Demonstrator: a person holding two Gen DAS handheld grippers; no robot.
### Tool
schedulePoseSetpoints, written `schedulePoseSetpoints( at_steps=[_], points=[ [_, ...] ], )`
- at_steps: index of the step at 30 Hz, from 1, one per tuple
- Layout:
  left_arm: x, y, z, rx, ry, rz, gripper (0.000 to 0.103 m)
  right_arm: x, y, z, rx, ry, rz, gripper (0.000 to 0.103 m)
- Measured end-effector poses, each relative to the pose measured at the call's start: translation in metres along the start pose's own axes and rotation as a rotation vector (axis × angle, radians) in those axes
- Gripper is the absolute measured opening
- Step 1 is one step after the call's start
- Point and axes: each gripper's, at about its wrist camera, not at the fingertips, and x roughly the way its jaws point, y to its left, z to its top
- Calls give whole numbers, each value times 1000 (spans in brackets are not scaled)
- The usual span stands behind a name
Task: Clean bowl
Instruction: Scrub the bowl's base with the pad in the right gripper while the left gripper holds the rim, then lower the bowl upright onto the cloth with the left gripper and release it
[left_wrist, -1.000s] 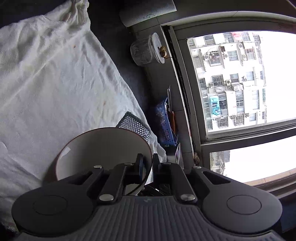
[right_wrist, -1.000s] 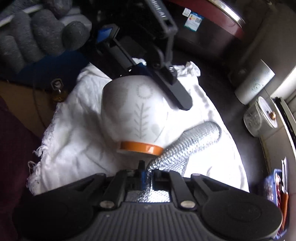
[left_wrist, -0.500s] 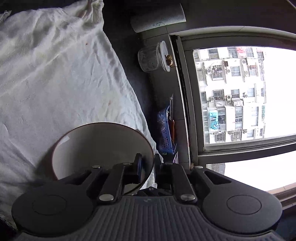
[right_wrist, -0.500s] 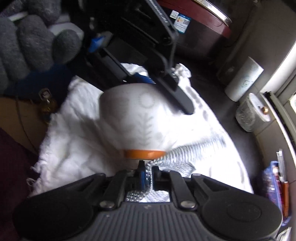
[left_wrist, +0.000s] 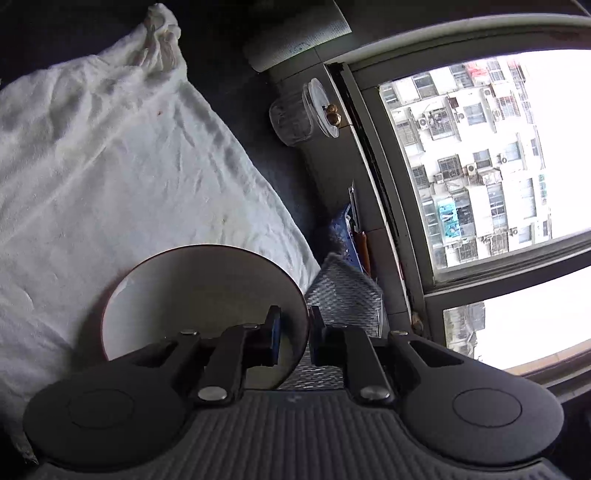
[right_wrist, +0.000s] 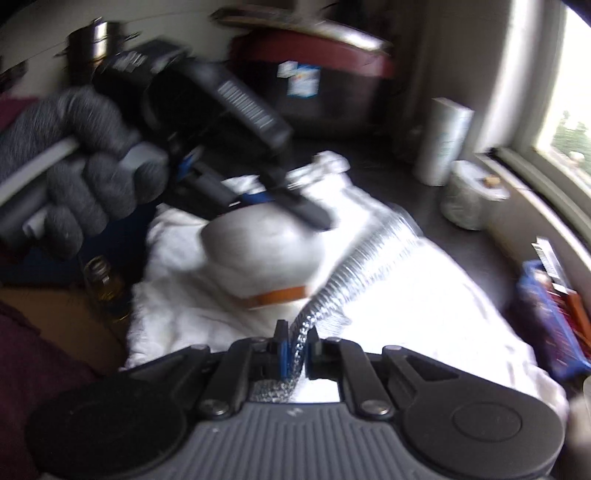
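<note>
A white bowl (left_wrist: 192, 295) with an orange foot ring (right_wrist: 280, 295) is tilted above the white towel (left_wrist: 110, 166). My left gripper (left_wrist: 294, 325) is shut on the bowl's rim, one finger inside and one outside. In the right wrist view the bowl (right_wrist: 258, 247) shows its outside, held by the left gripper (right_wrist: 291, 203). My right gripper (right_wrist: 297, 339) is shut on a silver mesh scouring cloth (right_wrist: 354, 269), which lies against the bowl's lower outer side. The cloth also shows in the left wrist view (left_wrist: 343, 299), beside the bowl.
A glass jar with a lid (left_wrist: 299, 114) and a paper roll (left_wrist: 295, 40) stand by the window sill. A blue basket (right_wrist: 554, 302) with utensils sits at the right. A dark red pot (right_wrist: 314, 85) stands behind. A gloved hand (right_wrist: 70, 162) holds the left gripper.
The right view has swung and blurred, and the scouring cloth has moved along the bowl's outer side. In the left wrist view the cloth reappears beside the bowl. Both grips are unchanged.
</note>
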Motion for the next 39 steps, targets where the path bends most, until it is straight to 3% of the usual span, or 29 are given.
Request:
schedulePoseSetpoints(
  at_steps=[4, 9, 13, 16, 22, 23, 27, 30, 32, 36, 37, 38, 39],
  points=[
    [11, -34, -5, 305, 34, 120, 13, -25, -21, -8, 117, -30, -91, 8],
    [39, -80, -38, 849, 91, 294, 13, -33, -54, -26, 328, -31, -102, 8],
    [63, -98, -83, 1228, 178, 336, 13, -31, -59, -27, 371, -18, -126, 8],
    [69, -95, -134, 1557, 234, 406, 13, -31, -59, -27, 386, -9, -119, 8],
    [61, -69, -165, 1933, 227, 541, 14, -31, -56, -28, 381, -5, -109, 8],
    [60, -59, -166, 2013, 197, 566, 14, -30, -57, -27, 382, -4, -106, 8],
    [65, -47, -150, 2043, 160, 614, 14, -24, -60, -20, 380, 0, -88, 8],
    [64, -56, -131, 1893, 145, 560, 14, -17, -67, -17, 415, 14, -53, 8],
    [65, -60, -130, 1878, 115, 570, 15, -12, -73, -17, 454, 25, -3, 8],
    [67, -67, -131, 1815, 131, 579, 16, 2, -86, -20, 524, 61, 32, 12],
    [66, -69, -131, 1796, 139, 581, 16, 6, -89, -20, 529, 85, 10, 25],
    [62, -74, -131, 1764, 127, 578, 17, 10, -92, -21, 534, 109, -11, 45],
    [57, -79, -131, 1730, 112, 574, 17, 13, -93, -21, 517, 127, -40, 54]
  ],
)
